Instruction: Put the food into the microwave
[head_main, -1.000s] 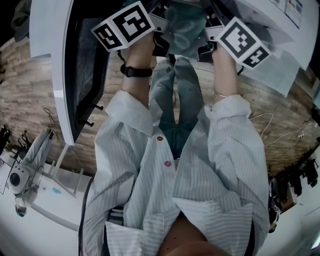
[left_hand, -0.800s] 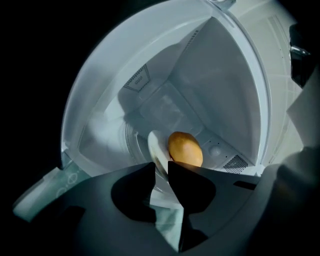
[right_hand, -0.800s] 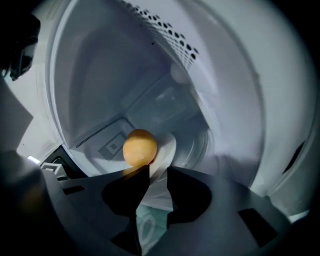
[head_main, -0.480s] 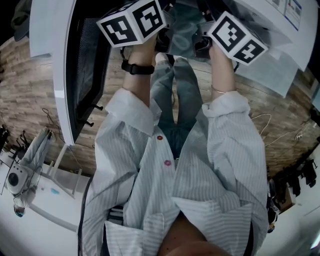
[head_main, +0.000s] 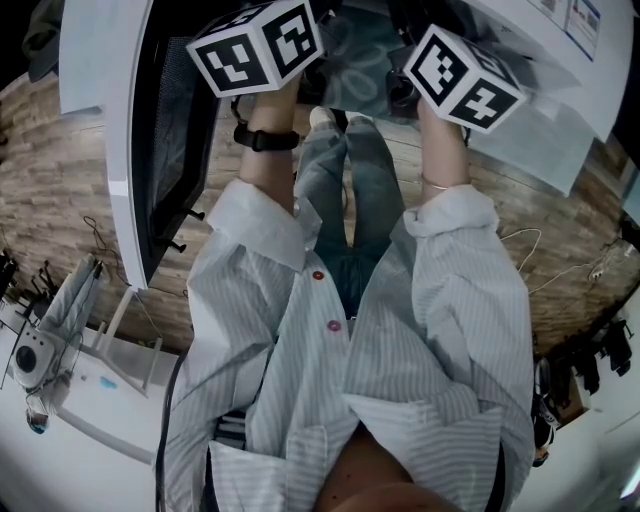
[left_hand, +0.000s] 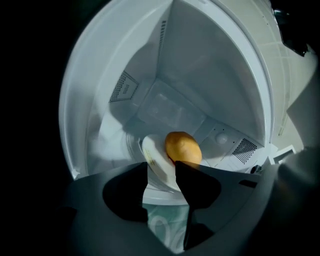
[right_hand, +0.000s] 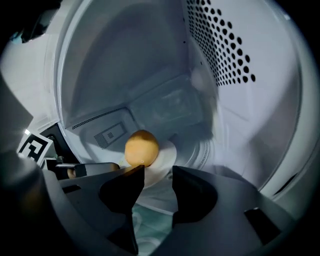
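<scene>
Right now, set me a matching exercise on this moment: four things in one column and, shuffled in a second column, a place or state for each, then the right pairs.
Things:
1. round food
2. plate
3. microwave door
4. black wristband

Places or states:
A. swung open, at the left in the head view
B. on the person's left wrist
C. orange-yellow, resting on the plate
D. white, inside the microwave cavity

Pairs: 1-C, 2-D, 3-A, 4-B

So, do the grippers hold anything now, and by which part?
Nothing is held. The left gripper and right gripper jaws are opening at the plate's near rim, not pressing it.
</scene>
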